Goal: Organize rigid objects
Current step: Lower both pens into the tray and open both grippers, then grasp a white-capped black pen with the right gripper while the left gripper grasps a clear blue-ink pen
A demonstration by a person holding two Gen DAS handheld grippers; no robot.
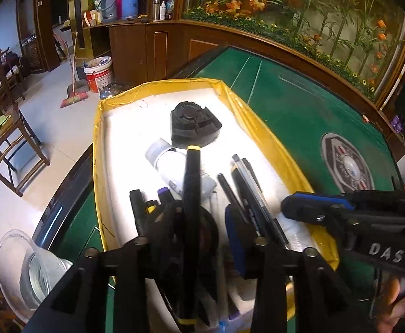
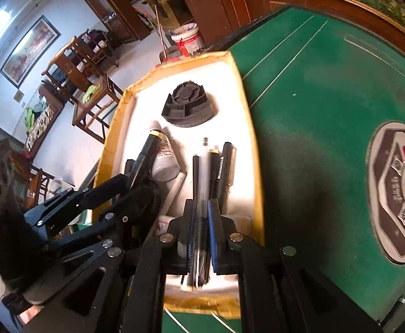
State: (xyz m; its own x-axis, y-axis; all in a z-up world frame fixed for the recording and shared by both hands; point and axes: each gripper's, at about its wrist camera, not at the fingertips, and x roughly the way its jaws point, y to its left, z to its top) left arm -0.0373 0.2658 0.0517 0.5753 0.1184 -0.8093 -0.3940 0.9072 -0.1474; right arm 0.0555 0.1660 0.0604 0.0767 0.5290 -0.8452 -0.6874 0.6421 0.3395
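Observation:
A yellow-rimmed tray (image 1: 98, 138) with a white floor lies on the green table. In it are a black round holder (image 1: 194, 123), a white bottle (image 1: 172, 166) and several pens (image 1: 247, 183). In the left wrist view my left gripper (image 1: 202, 222) holds a black marker with a yellow cap (image 1: 192, 183) upright over the tray. In the right wrist view my right gripper (image 2: 201, 216) is shut on a bundle of dark pens (image 2: 201, 238) low over the tray's near end (image 2: 202, 302). The left gripper (image 2: 136, 183) with its marker (image 2: 147, 149) shows at the left there.
The green table (image 1: 291, 127) has a round grey emblem (image 2: 396, 191) at the right. A clear glass bowl (image 1: 27, 272) sits at the table's left edge. Wooden chairs (image 1: 0, 127), a white bucket (image 1: 98, 73) and a broom stand on the floor beyond.

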